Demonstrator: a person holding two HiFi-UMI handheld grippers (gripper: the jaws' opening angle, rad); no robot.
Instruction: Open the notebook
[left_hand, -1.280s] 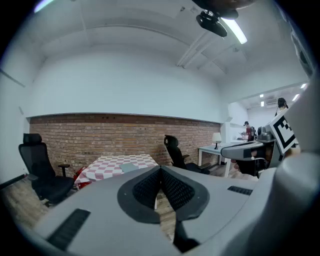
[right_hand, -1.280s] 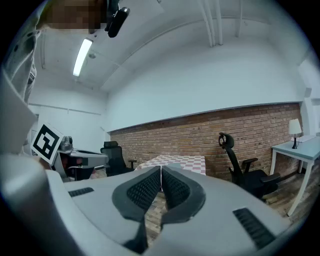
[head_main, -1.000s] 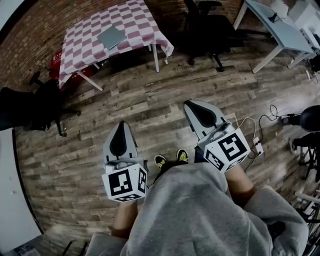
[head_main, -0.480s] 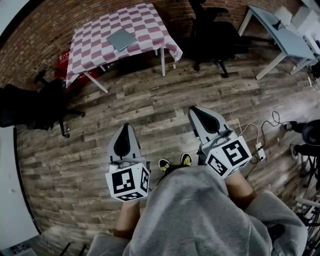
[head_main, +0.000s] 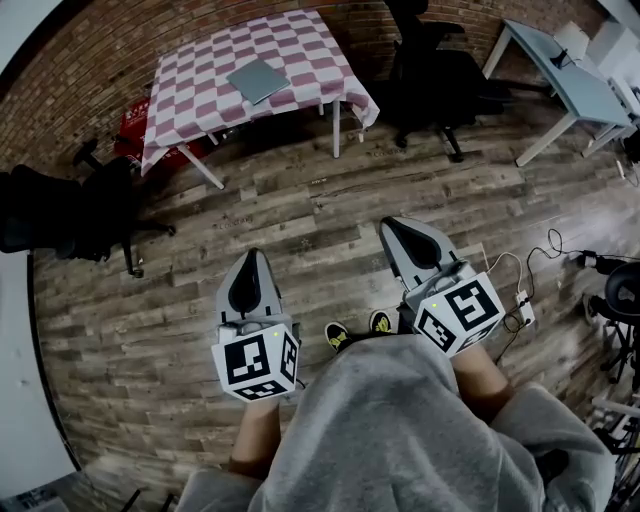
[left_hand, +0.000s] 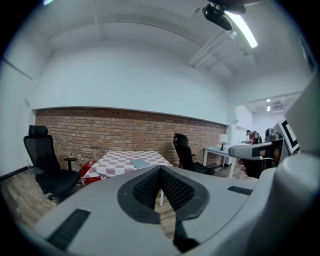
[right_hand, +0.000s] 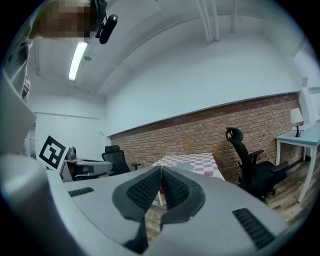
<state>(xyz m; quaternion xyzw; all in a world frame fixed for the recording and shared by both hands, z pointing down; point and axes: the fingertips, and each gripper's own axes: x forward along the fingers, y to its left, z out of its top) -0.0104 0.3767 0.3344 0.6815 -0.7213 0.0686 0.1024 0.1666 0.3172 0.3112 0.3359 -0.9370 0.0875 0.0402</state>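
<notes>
Lower centre: left gripper (head_main: 250, 256), jaws closed together, nothing held. Beside it, right gripper (head_main: 386, 224), likewise closed and empty. Upper centre, well apart: table (head_main: 200, 95), covered with checked cloth. Notebook (head_main: 258, 79), grey, shut, laid flat on it. Judged light and thin, cover stiffish and smooth; best taken at a free cover edge.

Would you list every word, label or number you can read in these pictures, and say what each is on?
None can be read.
The marker cubes carry only black-and-white square patterns.
The notebook cover looks plain.
Any print on the red item under the table is too blurred.
</notes>
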